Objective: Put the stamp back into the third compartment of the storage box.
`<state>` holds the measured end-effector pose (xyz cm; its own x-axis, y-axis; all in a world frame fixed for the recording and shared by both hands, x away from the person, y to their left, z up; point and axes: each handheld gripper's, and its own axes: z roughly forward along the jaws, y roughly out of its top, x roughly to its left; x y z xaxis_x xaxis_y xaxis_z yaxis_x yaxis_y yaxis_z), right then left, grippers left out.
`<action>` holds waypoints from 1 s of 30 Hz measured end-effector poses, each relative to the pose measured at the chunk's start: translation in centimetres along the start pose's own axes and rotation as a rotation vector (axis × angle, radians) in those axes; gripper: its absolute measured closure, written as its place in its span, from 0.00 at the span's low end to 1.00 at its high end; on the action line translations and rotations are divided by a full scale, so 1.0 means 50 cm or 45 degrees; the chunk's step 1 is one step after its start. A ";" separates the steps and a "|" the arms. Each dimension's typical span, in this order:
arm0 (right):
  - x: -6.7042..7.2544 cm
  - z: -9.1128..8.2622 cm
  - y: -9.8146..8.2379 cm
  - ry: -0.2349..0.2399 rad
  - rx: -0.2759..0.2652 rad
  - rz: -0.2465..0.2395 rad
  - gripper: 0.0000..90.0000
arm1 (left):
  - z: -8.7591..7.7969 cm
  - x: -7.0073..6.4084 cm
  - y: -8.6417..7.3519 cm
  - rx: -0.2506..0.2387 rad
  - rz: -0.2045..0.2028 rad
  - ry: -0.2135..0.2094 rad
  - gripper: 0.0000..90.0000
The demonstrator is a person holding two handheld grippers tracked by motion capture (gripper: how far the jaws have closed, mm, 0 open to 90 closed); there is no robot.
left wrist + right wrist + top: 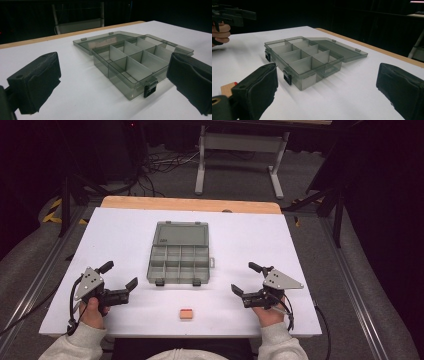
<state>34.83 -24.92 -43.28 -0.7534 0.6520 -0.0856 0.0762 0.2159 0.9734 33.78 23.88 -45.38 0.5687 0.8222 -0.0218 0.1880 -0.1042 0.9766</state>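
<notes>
A smoky grey plastic organiser box [179,258] lies open in the middle of the white table, its lid folded flat toward the far side. Its several compartments [130,58] look empty, and two black latches hang at its near edge [287,77]. A small orange block [186,314] lies near the front edge, in front of the box, with a corner of it also at the lower left of the right gripper view [227,89]. My left gripper [118,276] is open, left of the box. My right gripper [246,278] is open, right of the box. Nothing sits between either pair of jaws.
The white table top [260,235] has a wooden strip [190,203] along its far edge. Beyond it stand a metal frame stand [240,155] and cables on a dark floor. The left hand and its gripper [229,16] appear far off in the right gripper view.
</notes>
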 end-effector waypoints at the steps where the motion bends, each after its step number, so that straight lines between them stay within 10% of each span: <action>1: 0.001 0.000 0.000 -0.001 0.000 -0.002 0.05 | 0.000 0.000 0.000 0.000 0.000 0.000 0.00; 14: 0.004 0.006 0.008 0.028 0.006 0.013 0.06 | -0.003 0.001 0.002 -0.006 0.001 0.005 0.00; 30: 0.033 0.071 0.056 0.202 0.054 0.020 0.12 | -0.003 0.003 0.002 -0.007 -0.003 0.000 0.00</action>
<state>36.12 -20.69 -41.46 -0.8453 0.5333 -0.0324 0.1138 0.2389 0.9644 33.74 24.09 -45.26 0.5680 0.8227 -0.0242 0.1847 -0.0988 0.9778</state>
